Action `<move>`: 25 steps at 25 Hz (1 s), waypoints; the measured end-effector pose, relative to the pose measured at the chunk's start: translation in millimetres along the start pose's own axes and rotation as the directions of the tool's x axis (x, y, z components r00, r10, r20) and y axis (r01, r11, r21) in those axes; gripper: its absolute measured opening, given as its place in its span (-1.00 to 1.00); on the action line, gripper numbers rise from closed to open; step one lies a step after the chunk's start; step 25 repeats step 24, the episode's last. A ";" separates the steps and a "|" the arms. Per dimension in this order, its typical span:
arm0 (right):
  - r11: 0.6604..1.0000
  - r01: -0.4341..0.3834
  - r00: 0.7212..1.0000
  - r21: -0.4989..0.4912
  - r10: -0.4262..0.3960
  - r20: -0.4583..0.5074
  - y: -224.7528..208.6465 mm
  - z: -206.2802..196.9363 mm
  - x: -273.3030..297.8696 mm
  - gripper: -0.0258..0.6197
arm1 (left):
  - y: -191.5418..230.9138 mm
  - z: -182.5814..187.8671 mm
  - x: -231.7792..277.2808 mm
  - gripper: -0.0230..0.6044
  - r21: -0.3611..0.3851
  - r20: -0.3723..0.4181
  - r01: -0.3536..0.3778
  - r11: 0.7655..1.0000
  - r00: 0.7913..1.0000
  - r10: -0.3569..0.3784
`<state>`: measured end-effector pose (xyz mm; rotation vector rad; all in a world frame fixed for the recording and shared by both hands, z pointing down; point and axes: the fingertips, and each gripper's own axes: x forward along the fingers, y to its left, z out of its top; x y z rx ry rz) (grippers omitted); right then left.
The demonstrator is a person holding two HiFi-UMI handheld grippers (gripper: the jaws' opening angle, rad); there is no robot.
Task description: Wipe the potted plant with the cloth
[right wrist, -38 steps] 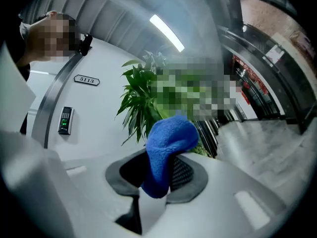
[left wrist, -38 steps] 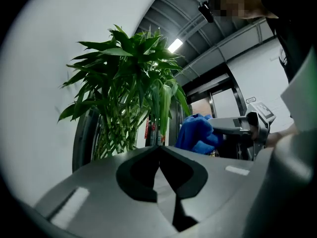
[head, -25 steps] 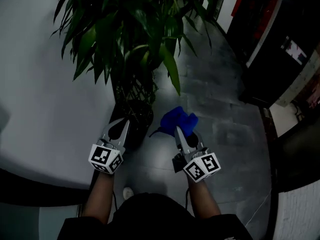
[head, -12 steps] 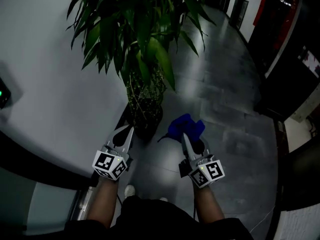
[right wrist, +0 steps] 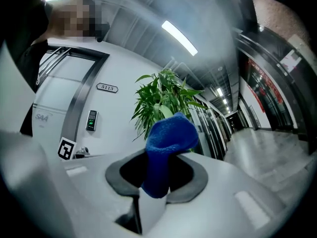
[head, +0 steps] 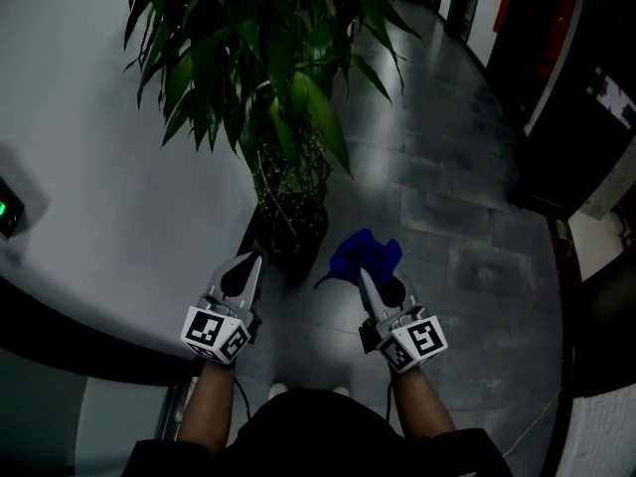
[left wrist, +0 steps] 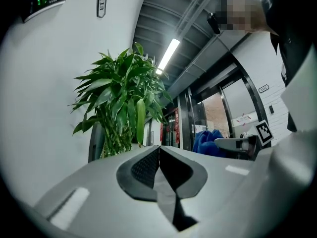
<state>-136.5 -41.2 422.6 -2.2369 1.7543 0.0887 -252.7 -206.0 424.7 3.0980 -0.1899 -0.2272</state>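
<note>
Head view: the potted plant point(head: 268, 68) stands on the floor point(head: 437, 197) ahead, nearer the left tool point(head: 253, 259). Left gripper view: that tool is closed on nothing. Right gripper view: the right tool point(right wrist: 157, 181) pinches the cloth point(right wrist: 169, 133), with the plant straight beyond it.

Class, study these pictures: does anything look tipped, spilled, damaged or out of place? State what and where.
Nothing stands out. The plant stands upright in its pot beside the wall, the right gripper is shut on the cloth, and the left gripper is shut with nothing in it.
</note>
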 end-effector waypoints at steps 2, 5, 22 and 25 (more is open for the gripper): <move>1.000 0.016 1.000 0.007 -0.016 -0.002 -0.4 -1.0 -0.2 -0.66 | -0.9 0.2 -1.2 -0.90 -0.004 0.003 0.008 1.000 1.000 -0.008; 1.000 0.026 1.000 -0.013 -0.026 -0.001 1.7 0.9 1.7 -0.66 | 2.9 3.3 -1.4 -0.90 -0.004 0.013 0.012 1.000 1.000 -0.012; 0.997 0.076 0.997 -0.028 -0.076 0.020 5.9 6.6 2.8 -0.66 | 3.0 2.3 0.3 -0.90 -0.020 0.029 0.067 0.998 0.997 -0.067; 0.997 0.075 0.997 -0.026 -0.074 0.018 9.8 4.6 2.6 -0.66 | 4.7 2.0 -3.6 -0.90 -0.022 0.024 0.065 0.998 0.998 -0.064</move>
